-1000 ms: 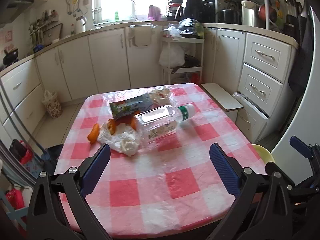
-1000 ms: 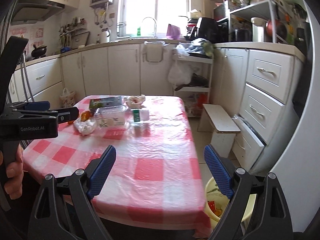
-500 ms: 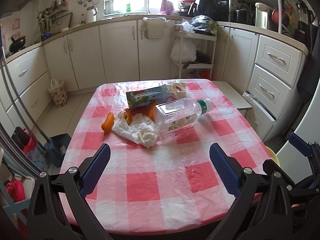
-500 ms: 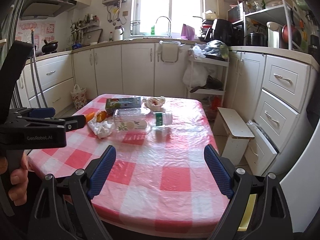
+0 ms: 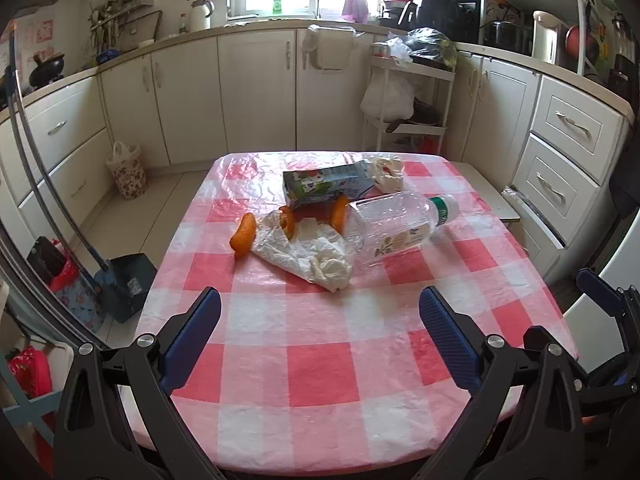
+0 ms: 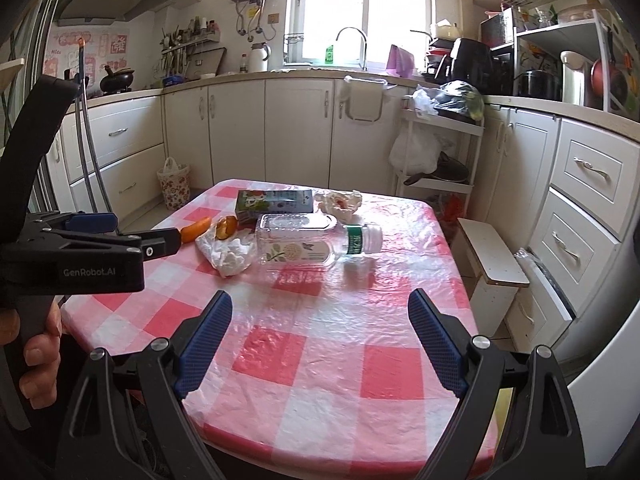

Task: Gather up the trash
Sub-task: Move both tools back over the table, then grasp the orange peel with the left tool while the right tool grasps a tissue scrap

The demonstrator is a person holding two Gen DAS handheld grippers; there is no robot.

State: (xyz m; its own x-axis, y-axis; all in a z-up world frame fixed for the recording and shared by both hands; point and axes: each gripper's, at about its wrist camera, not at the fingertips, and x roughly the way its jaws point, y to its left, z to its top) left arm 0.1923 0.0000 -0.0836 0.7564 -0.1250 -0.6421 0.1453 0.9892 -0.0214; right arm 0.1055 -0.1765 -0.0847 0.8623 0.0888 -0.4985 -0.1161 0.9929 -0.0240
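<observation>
The left gripper (image 5: 320, 320) is held with jaws wide apart and empty above a red-checked table (image 5: 320, 368); beyond it 1 clear plastic bottle (image 5: 394, 226) is laid on its side beside a crumpled plastic bag (image 5: 310, 254), orange peels (image 5: 243, 235) and a carton (image 5: 326, 188).

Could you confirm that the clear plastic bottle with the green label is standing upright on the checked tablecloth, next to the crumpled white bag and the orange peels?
Not quite: the plastic bottle is lying on its side, not standing upright. Both wrist views show this. The rest holds: it rests on the checked tablecloth, next to the crumpled white bag and the orange peels.
</observation>
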